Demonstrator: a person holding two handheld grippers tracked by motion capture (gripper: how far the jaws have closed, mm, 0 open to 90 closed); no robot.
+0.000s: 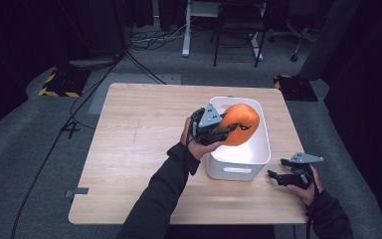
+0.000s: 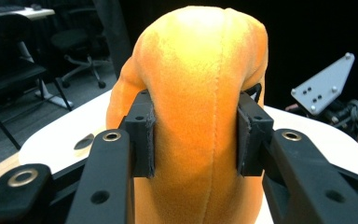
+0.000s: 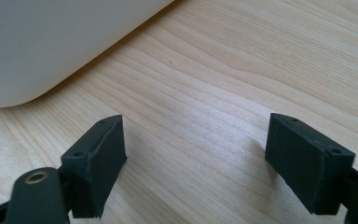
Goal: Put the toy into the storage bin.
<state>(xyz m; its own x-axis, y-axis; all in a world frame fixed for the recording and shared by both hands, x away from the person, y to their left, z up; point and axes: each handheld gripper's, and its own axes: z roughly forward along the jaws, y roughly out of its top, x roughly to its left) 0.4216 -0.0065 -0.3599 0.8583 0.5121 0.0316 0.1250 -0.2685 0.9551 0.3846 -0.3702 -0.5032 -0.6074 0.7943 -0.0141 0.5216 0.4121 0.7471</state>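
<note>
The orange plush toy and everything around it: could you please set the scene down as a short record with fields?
held item: orange plush toy
holder: left gripper, shut on the toy, pads pressing into its sides
toy position: above the white bin
right gripper: open, nothing between its pads, low over the table beside the bin
surface: light wooden table
bin contents: cannot tell

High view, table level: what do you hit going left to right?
Bare table → left tongs shut on the orange plush toy over the white bin → right tongs, open, resting on the table beside the bin.
</note>
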